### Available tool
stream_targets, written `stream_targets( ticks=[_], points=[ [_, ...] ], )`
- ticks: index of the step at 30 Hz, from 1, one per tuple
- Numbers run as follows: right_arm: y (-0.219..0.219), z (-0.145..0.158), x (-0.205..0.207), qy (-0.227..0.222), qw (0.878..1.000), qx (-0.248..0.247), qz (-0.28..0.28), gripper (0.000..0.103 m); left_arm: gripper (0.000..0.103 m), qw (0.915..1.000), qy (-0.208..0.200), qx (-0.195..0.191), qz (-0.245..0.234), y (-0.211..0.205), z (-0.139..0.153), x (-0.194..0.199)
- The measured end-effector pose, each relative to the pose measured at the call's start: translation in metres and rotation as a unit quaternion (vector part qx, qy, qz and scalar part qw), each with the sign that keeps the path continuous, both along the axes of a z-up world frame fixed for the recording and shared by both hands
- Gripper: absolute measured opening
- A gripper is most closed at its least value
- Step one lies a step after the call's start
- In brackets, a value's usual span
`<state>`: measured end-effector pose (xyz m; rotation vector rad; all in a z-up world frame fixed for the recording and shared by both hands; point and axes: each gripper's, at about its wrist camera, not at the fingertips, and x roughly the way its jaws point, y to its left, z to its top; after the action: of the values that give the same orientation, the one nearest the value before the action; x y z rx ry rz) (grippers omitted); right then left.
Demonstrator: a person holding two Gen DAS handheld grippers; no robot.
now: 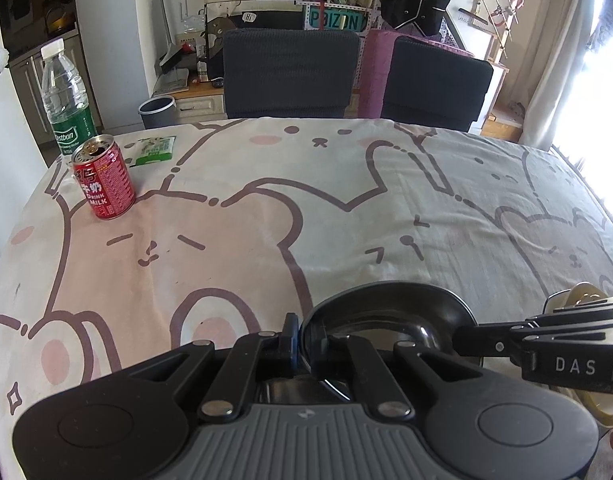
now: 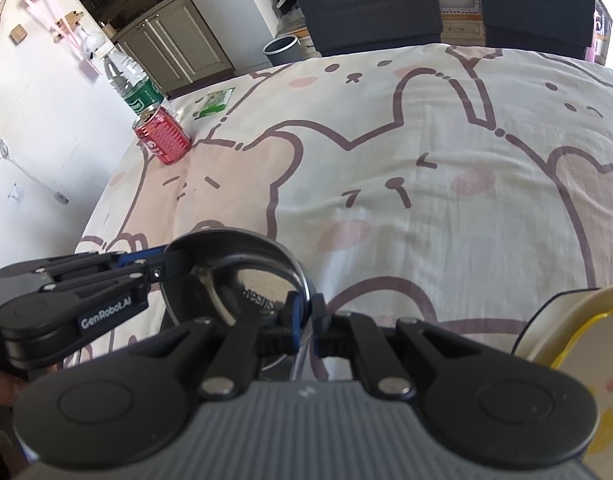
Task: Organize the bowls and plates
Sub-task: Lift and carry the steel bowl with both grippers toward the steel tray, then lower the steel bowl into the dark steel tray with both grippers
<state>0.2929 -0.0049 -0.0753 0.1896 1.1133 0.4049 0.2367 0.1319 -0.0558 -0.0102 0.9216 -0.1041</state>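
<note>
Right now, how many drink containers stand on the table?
2. A red can stands near the far left edge of the table, and a water bottle stands just behind it. Anything behind the grippers would be hidden.

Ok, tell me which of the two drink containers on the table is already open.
The red milk drink can: its top shows an open hole. The clear plastic water bottle behind it keeps its white cap on.

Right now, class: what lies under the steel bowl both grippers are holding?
Under the steel bowl only the cartoon tablecloth shows. Left gripper and right gripper pinch its rim; the cloth beneath its base is covered.
</note>
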Motion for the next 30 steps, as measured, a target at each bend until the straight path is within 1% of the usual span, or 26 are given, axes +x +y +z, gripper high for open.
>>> stream_targets(
  ticks=[11, 24, 28, 30],
  points=[
    [0.013, -0.008, -0.005, 0.020, 1.000, -0.007, 0.019, 0.007, 0.006, 0.9998, 0.015, 0.014, 0.004, 0.008, -0.009, 0.002],
    [0.029, -0.021, -0.013, 0.040, 0.997, -0.025, 0.055, 0.006, 0.008, 0.9979, 0.051, 0.041, -0.004, 0.008, -0.027, 0.008],
    [0.032, -0.024, -0.014, 0.041, 0.996, -0.030, 0.068, 0.007, 0.007, 0.9969, 0.062, 0.048, -0.006, 0.008, -0.032, 0.010],
    [0.032, -0.024, -0.014, 0.040, 0.996, -0.032, 0.071, 0.010, 0.007, 0.9966, 0.063, 0.053, -0.009, 0.007, -0.032, 0.010]
  ],
)
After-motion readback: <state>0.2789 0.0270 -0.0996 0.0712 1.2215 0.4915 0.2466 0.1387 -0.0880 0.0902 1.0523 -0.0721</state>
